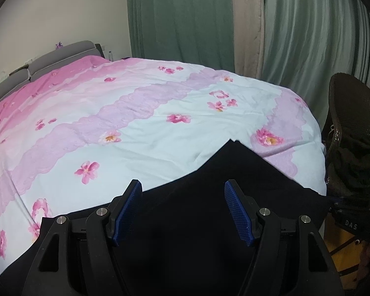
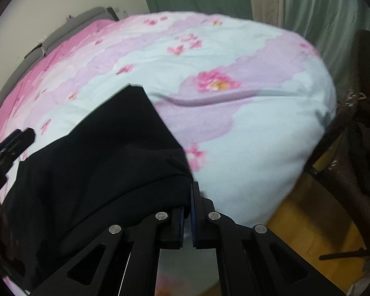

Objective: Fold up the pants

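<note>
Two grippers over one black pants (image 1: 209,212): left gripper (image 1: 182,192) spread, right gripper (image 2: 187,212) pinching fabric.

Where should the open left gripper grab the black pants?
The near edge of the black pants, coming in low from the bed's front side: the cloth lies flat there, right between the left gripper fingers, while the right gripper already pinches its own edge.
</note>
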{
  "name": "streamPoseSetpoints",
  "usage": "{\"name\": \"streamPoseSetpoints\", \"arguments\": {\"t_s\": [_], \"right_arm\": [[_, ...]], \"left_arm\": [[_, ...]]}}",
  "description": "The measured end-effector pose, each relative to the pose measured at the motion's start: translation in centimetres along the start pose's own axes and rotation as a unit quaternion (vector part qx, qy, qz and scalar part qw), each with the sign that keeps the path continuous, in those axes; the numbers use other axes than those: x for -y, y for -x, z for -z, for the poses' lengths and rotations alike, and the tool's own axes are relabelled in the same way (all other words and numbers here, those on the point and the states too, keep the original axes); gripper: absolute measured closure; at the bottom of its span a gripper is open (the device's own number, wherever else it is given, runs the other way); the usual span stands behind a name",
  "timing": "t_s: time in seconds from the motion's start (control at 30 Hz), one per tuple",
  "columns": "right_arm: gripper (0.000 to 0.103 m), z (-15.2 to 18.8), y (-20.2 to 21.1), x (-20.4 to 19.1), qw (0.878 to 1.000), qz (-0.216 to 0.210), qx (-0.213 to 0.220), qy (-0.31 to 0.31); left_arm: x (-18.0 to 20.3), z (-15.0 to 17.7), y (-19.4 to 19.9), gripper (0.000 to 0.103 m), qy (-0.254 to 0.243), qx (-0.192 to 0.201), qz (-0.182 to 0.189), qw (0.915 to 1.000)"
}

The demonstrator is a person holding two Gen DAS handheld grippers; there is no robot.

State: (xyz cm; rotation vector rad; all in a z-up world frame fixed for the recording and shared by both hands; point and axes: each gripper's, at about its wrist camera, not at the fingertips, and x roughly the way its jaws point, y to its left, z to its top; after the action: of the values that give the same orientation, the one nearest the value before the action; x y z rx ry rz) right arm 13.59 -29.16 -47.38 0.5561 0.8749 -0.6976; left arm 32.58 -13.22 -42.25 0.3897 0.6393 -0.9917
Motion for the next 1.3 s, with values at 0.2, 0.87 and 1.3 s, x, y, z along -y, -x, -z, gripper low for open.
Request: {"name": "streamPoseSetpoints", "arguments": {"t_s": [0.2, 0.87, 1.3], "right_arm": [[0.099, 1.4, -0.4, 2.3, 0.999, -0.009, -0.038, -0.007], [0.053, -22.6, -2.4, -3.1, 0.841, -0.326, -0.092, 0.423], [0.053, -20.2, -12.1, -9.3, 0.691, -0.379, -0.281, 0.548]], "left_arm": [[1.3, 0.1, -0.5, 0.034, -0.011, -0.015, 0.011, 0.9998], [8.9, -0.4, 4.1, 0.034, 0.276, -0.034, -0.208, 0.9379], [19.4, 2.1, -0.2, 0.034, 0.432, -0.055, -0.344, 0.8319]]}}
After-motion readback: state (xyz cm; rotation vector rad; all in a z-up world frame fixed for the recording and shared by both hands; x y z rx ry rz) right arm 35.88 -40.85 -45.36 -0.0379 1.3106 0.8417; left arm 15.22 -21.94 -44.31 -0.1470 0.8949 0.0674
